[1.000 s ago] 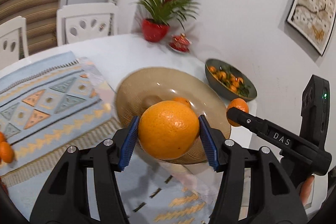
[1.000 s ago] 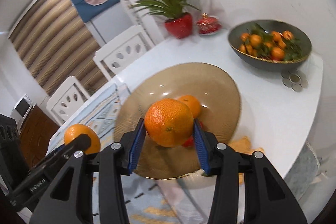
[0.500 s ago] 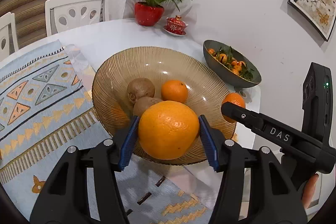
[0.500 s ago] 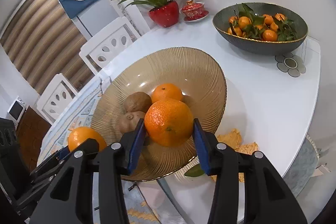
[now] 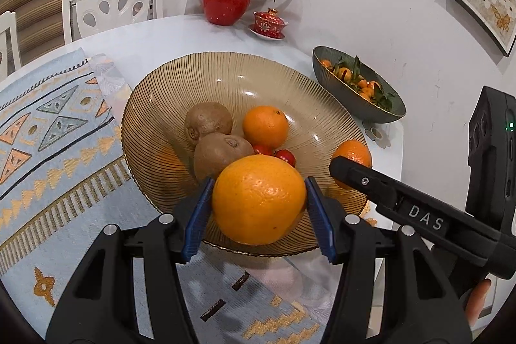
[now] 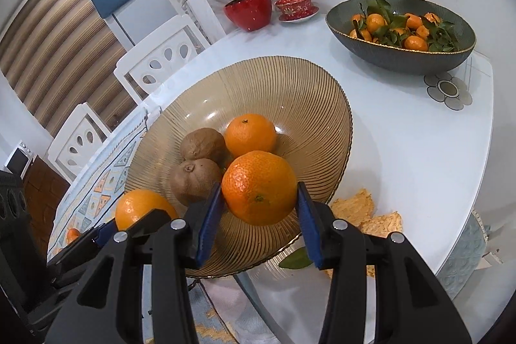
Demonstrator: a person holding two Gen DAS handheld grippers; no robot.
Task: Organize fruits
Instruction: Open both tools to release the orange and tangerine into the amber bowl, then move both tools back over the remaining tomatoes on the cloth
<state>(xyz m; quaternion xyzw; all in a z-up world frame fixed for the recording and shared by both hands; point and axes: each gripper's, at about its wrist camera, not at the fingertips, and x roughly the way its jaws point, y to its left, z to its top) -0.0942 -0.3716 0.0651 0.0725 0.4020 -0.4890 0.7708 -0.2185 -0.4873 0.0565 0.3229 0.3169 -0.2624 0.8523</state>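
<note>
Kiwis [image 5: 222,152] and a mandarin [image 5: 265,127] already sit in the amber bowl [image 5: 180,79]; my left claw [image 5: 258,215] clamps an orange [image 5: 259,199], my right claw [image 6: 259,213] a tangerine [image 6: 259,187], both unplaced.

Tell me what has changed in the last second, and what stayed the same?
Both grippers moved forward and down toward the amber bowl, so its contents now show: two kiwis, one orange, small red fruits. Nothing was released: the left gripper still clamps the big orange, the right gripper its mandarin. The dark bowl stayed put.
</note>
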